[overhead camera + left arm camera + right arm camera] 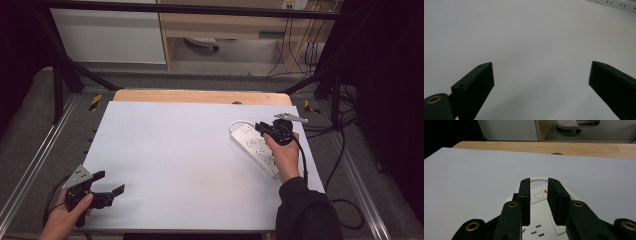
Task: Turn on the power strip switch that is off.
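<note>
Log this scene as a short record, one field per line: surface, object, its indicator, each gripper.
surface: white sheet over a wooden table
object: white power strip, lying flat at the right side of the sheet, its white cable looping at the far end
indicator: small red light beside the power button
right gripper: over the strip's switch end, jaws a narrow gap apart, nothing pinched between them
left gripper: near the front left corner, jaws wide open, empty
</note>
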`<state>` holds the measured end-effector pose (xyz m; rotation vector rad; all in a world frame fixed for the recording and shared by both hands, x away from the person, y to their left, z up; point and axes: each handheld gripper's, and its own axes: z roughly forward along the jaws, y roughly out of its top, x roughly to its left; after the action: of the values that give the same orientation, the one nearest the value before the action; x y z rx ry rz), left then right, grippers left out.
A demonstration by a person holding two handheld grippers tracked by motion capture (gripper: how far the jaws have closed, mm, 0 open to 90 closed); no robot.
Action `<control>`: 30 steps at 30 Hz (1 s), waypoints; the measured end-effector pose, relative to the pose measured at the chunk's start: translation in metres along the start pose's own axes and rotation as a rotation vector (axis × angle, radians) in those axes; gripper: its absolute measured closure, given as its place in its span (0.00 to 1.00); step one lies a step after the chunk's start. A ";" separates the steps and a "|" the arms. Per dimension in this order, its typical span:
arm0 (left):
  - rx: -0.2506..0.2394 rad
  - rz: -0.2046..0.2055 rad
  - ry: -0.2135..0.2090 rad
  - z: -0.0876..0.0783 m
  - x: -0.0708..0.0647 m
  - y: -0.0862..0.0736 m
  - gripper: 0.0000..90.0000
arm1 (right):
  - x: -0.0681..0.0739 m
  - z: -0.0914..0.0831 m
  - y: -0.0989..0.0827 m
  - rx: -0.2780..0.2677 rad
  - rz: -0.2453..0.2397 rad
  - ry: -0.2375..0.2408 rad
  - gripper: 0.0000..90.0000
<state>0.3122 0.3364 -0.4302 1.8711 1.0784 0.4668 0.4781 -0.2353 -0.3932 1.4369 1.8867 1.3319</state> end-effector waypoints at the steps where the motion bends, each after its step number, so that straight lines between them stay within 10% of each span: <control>1: 0.000 0.000 0.000 0.000 0.000 0.000 0.07 | 0.000 -0.001 0.000 -0.004 -0.002 0.001 0.80; 19: 0.005 -0.001 -0.004 0.000 -0.001 0.000 0.07 | 0.004 -0.019 0.007 -0.037 0.003 0.018 0.65; 30: 0.007 0.002 -0.004 0.001 -0.001 0.000 0.07 | 0.004 -0.030 0.010 -0.072 0.015 0.023 0.35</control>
<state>0.3119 0.3354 -0.4307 1.8785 1.0770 0.4613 0.4584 -0.2451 -0.3697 1.4089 1.8265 1.4139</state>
